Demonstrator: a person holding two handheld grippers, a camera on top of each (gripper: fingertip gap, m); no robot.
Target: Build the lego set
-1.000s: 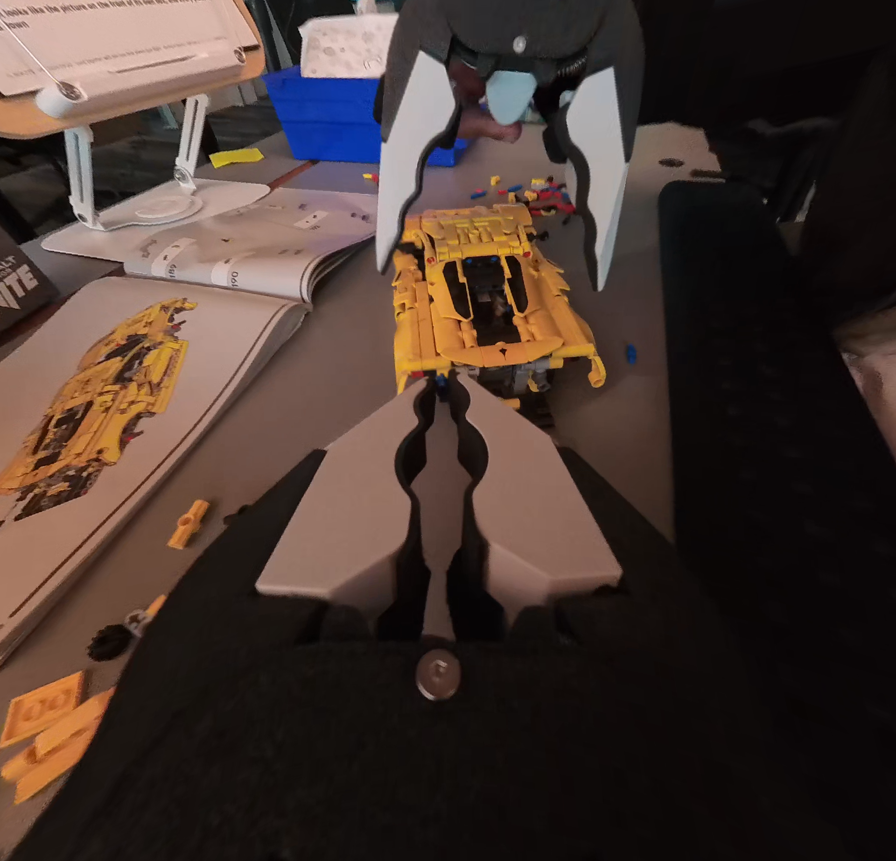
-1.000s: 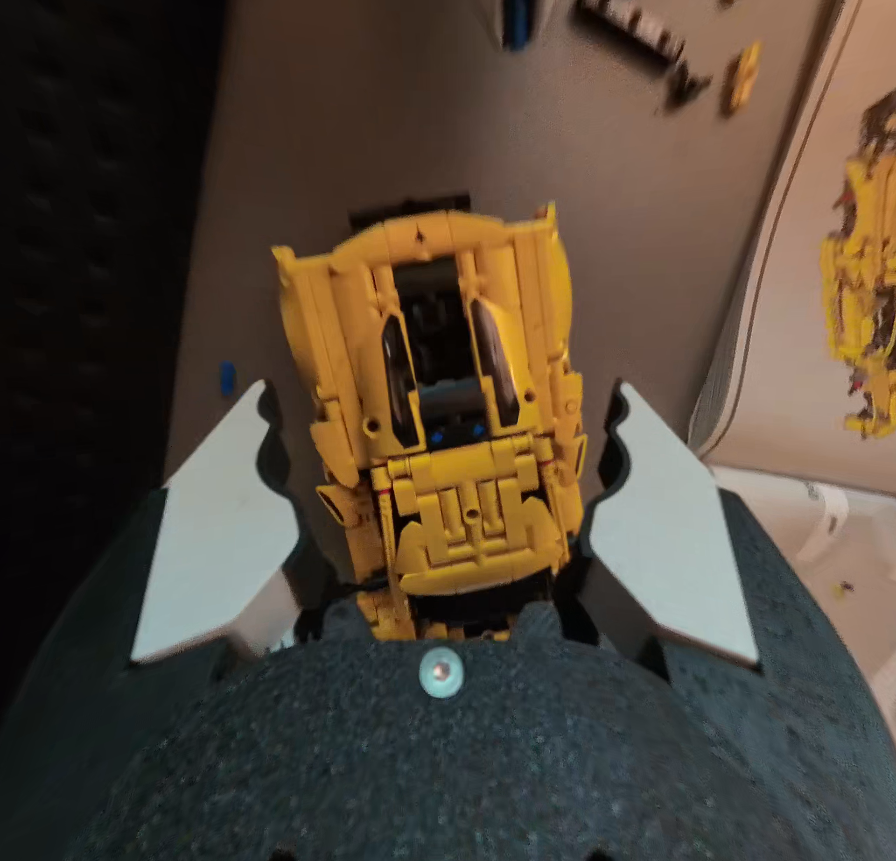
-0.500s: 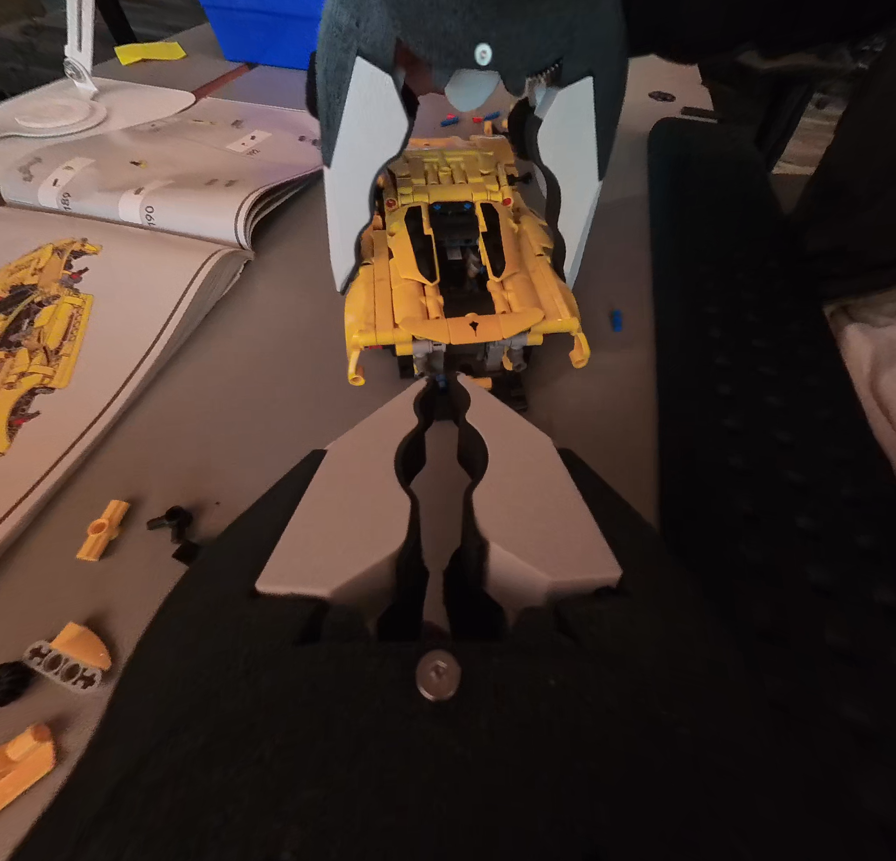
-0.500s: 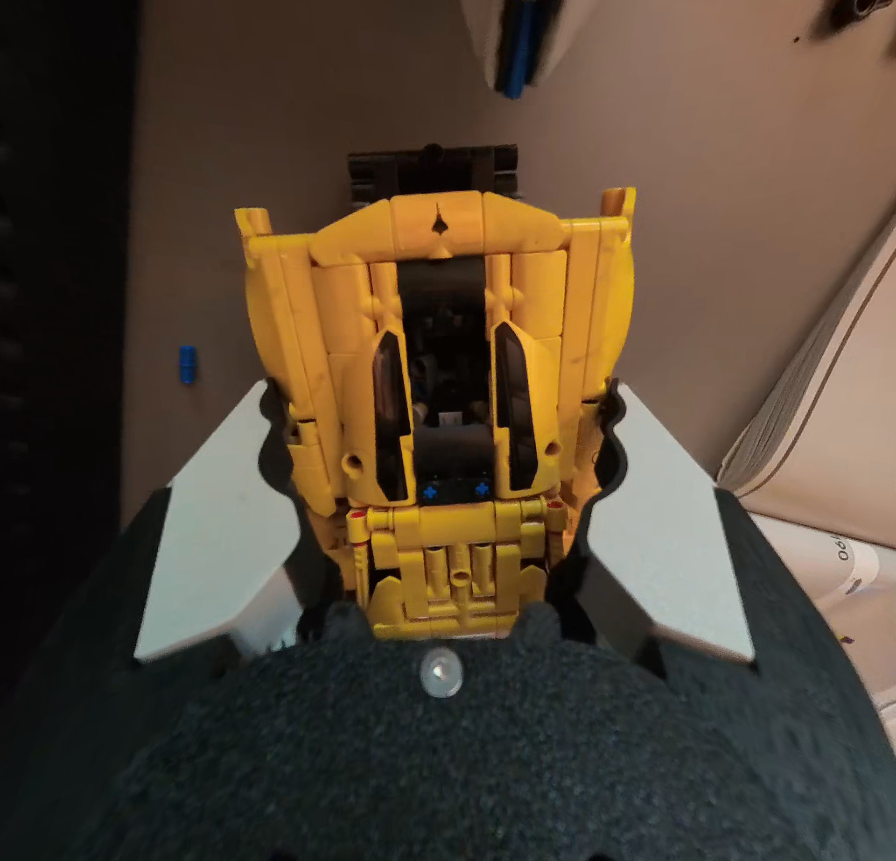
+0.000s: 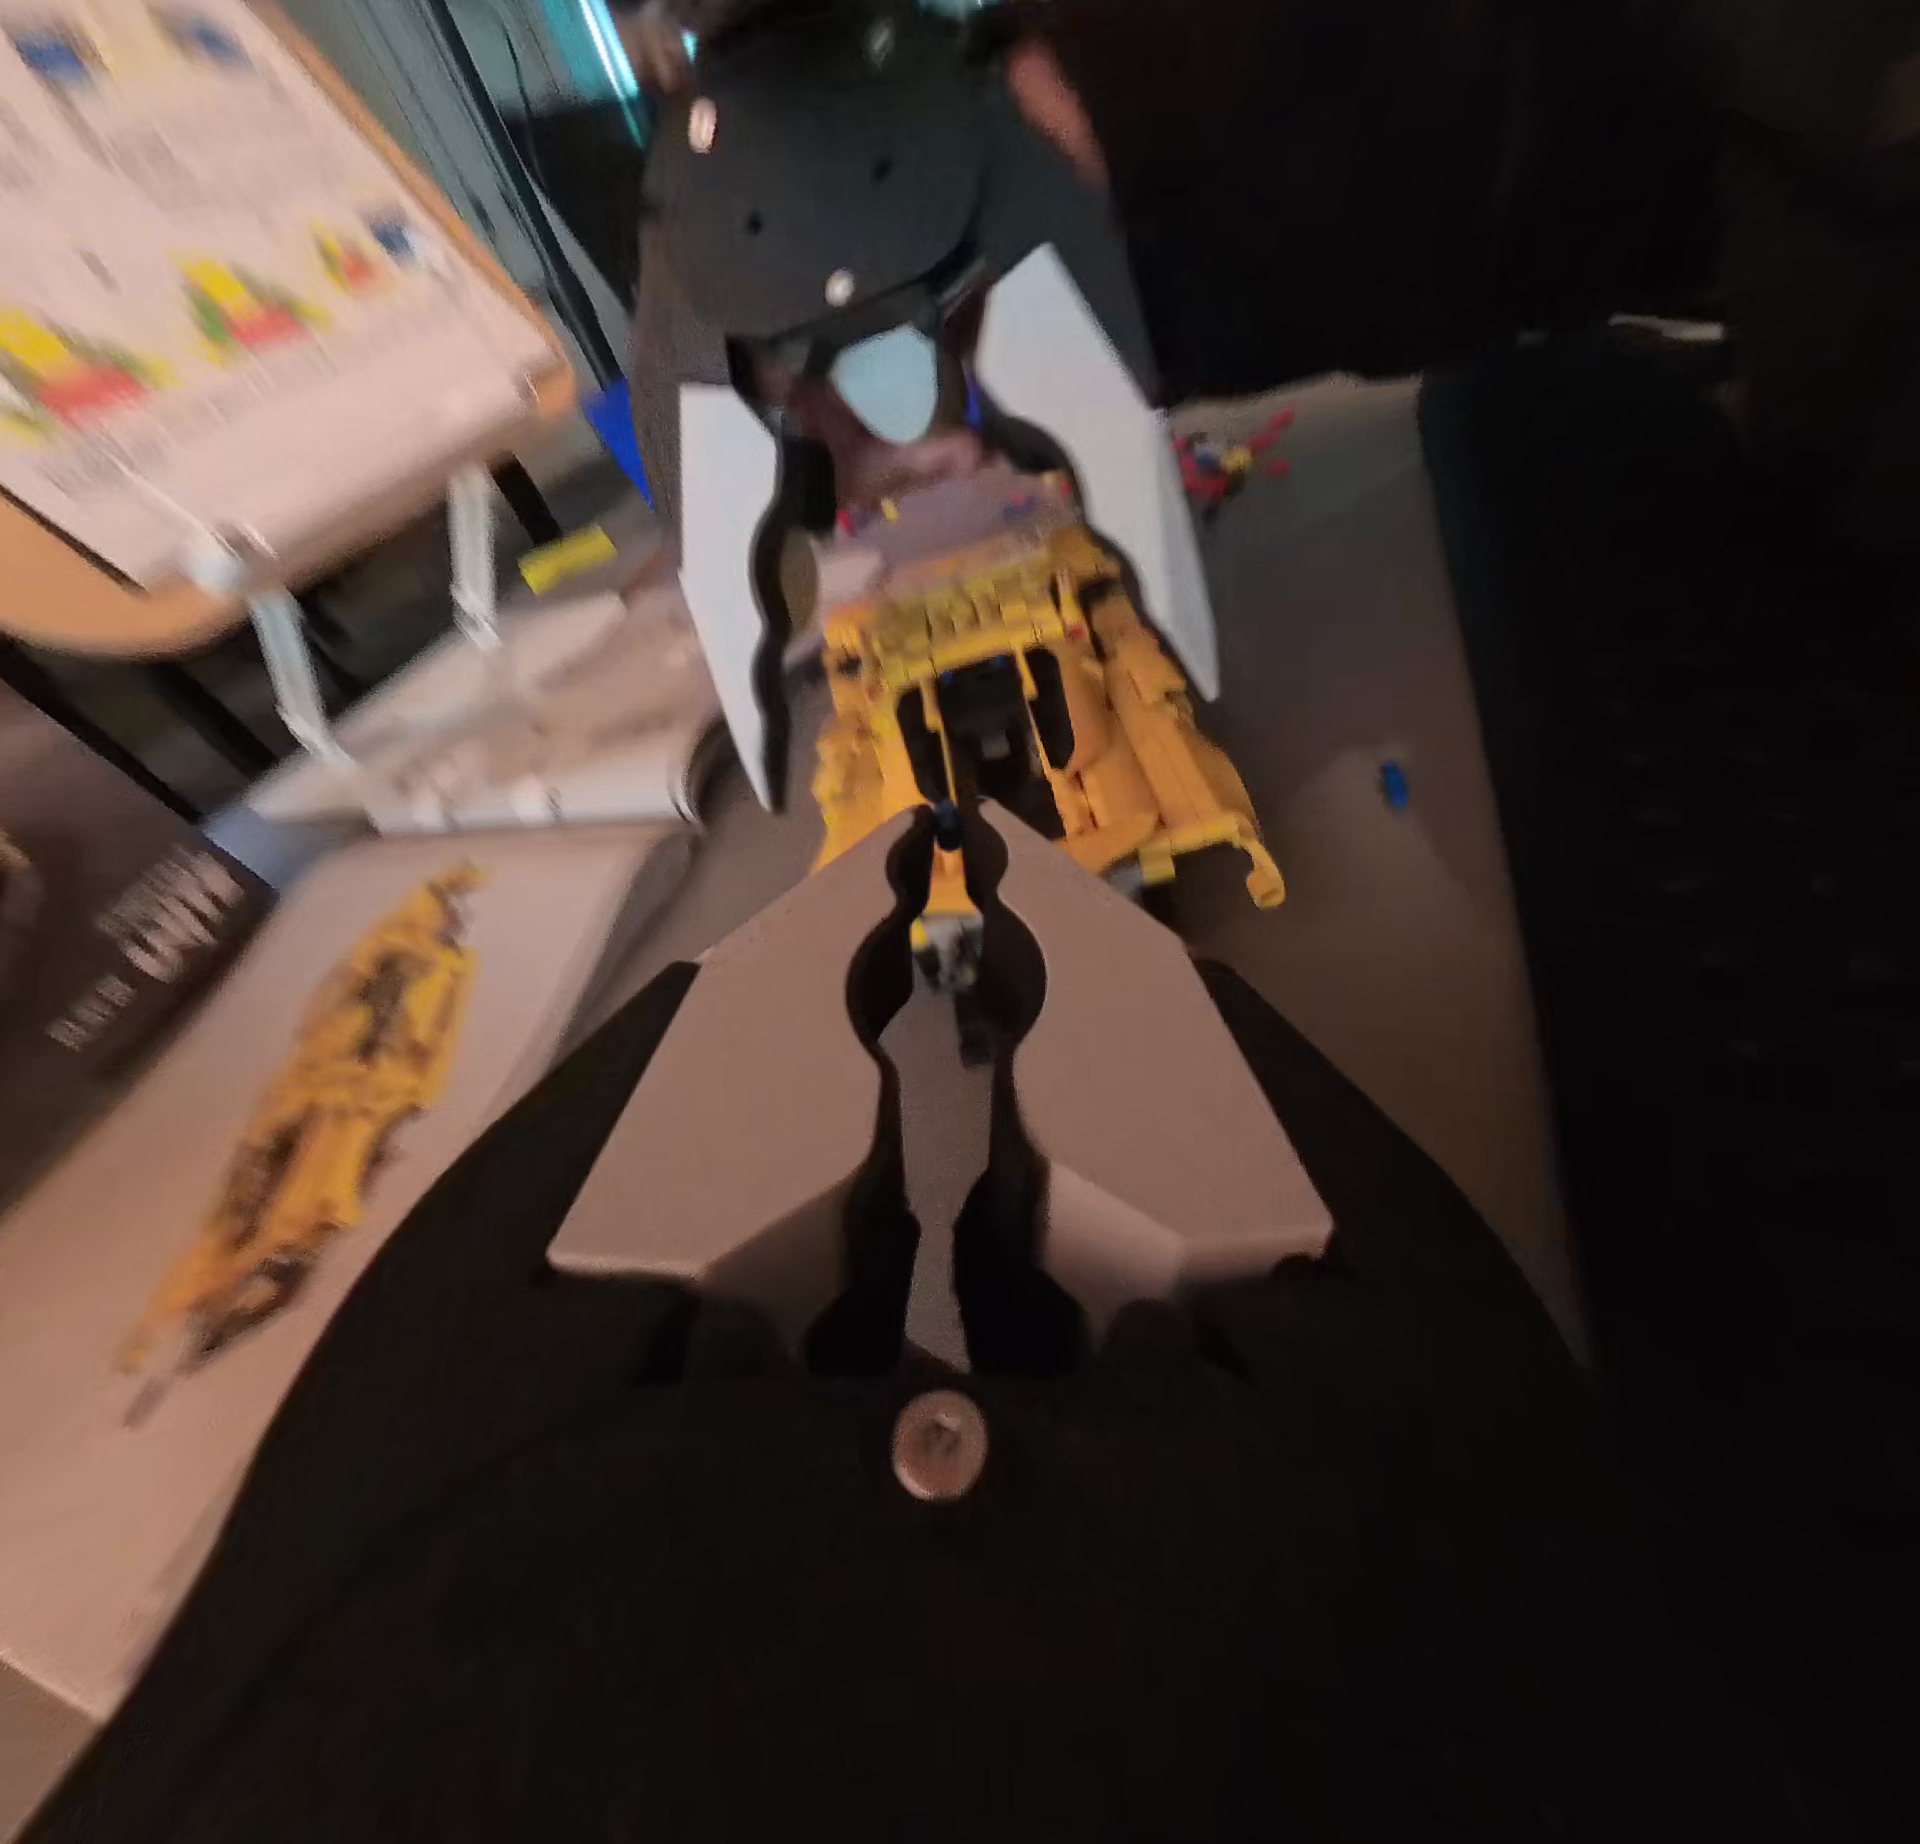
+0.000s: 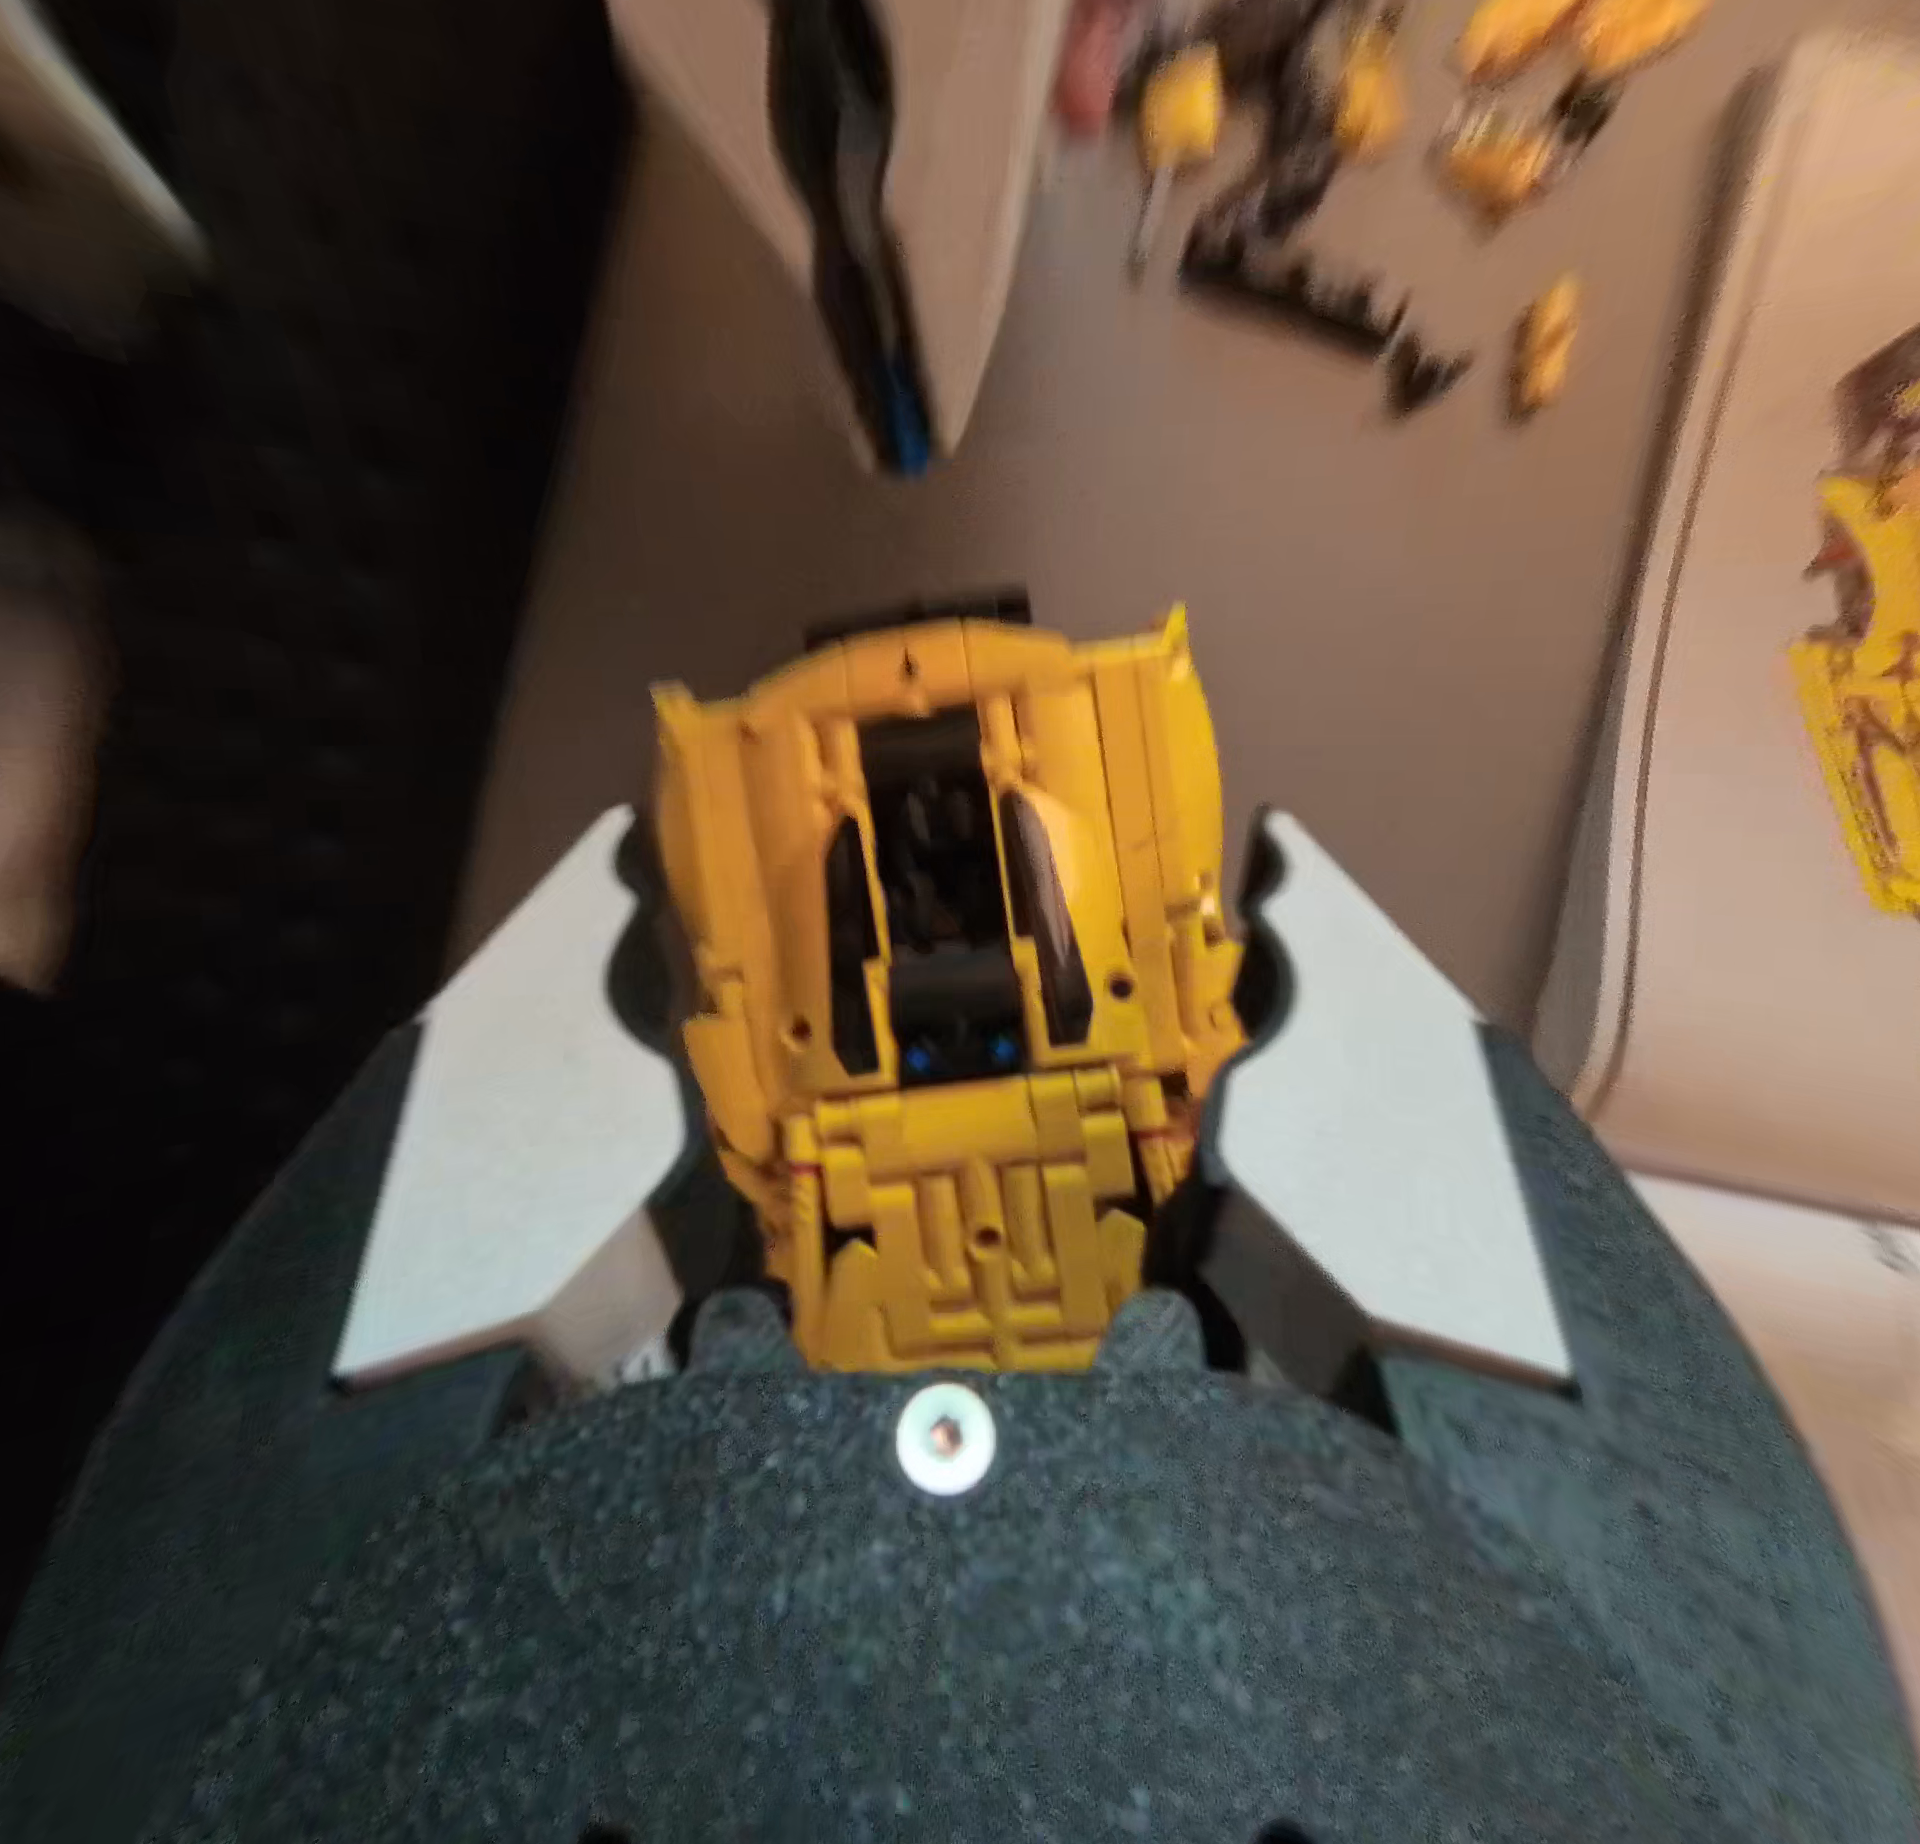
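Observation:
The yellow lego car [image 5: 1039, 745] stands on the grey table. My right gripper [image 6: 943, 818] straddles its rear half, and its white fingers [image 6: 520, 1088] press against both sides of the car [image 6: 935, 963]. It also shows from the front in the left wrist view [image 5: 987, 745]. My left gripper [image 5: 951, 818] is shut on a small blue pin [image 5: 945, 826] and holds it just in front of and above the car's nose. It hangs at the top of the right wrist view [image 6: 904, 423]. Both views are motion-blurred.
An open instruction book [image 5: 312, 1067] lies to the left. Behind it is a stand with a printed sheet [image 5: 208, 288]. Loose yellow and black pieces [image 6: 1351, 184] lie beyond the car. One small blue piece [image 5: 1392, 784] lies on the table, next to a dark mat [image 5: 1662, 859]. Tip to tip, the grippers are about 6 cm apart.
My right gripper's fingers have closed in against the car's sides. My left gripper has tilted and moved the blue pin over the car's nose.

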